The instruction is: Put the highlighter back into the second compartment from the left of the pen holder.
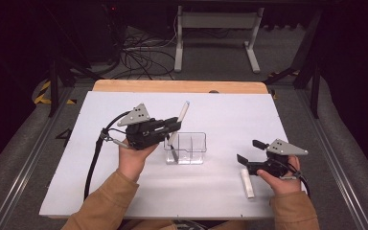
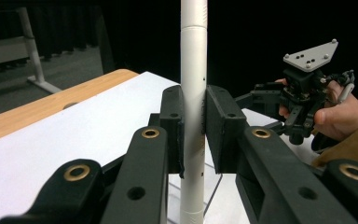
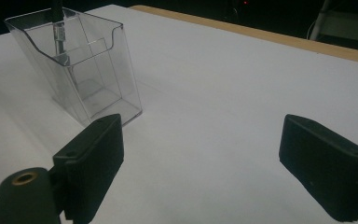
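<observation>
My left gripper (image 1: 175,125) is shut on a white marker (image 1: 183,112), gripping it near the middle. The marker (image 2: 193,70) tilts up and to the right, and its lower end hangs over the left part of a clear plastic holder (image 1: 194,135). A dark pen (image 1: 173,153) stands inside that holder (image 3: 98,79), at its left side. My right gripper (image 1: 249,151) is open with nothing between its pads (image 3: 200,168), low over the table to the right of the holder. Just in front of the right gripper, a second white marker (image 1: 247,183) lies flat on the table.
The white tabletop (image 1: 220,110) has a wooden strip (image 1: 172,86) along its far edge. Beyond it are a white desk frame (image 1: 215,28) and cables on the floor. A black cable (image 1: 93,163) trails from my left gripper toward the front edge.
</observation>
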`<state>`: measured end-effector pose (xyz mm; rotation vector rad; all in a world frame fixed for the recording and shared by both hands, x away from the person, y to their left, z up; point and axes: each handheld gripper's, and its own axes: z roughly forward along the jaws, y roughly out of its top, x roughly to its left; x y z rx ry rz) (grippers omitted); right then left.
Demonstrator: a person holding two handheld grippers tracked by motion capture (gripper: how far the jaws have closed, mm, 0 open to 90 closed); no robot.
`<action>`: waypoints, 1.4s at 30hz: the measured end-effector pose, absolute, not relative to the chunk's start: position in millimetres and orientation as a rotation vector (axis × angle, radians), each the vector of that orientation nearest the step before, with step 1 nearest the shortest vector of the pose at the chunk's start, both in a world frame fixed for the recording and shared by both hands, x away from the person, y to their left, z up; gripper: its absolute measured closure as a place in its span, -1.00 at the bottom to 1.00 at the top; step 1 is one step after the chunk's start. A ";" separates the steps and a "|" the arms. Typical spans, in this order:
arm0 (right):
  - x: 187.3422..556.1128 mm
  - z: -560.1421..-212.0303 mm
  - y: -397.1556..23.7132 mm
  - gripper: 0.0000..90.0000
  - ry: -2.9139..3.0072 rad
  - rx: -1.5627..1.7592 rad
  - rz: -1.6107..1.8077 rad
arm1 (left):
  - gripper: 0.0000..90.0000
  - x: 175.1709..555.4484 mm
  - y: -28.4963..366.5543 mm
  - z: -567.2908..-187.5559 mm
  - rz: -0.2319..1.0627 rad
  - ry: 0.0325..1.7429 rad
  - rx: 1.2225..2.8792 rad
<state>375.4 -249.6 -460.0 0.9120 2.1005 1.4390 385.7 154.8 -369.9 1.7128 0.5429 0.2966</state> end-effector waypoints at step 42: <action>375.0 -459.9 -248.8 -0.69 2.102 0.908 1.443 | 0.73 409.8 114.4 -398.6 0.310 0.511 1.775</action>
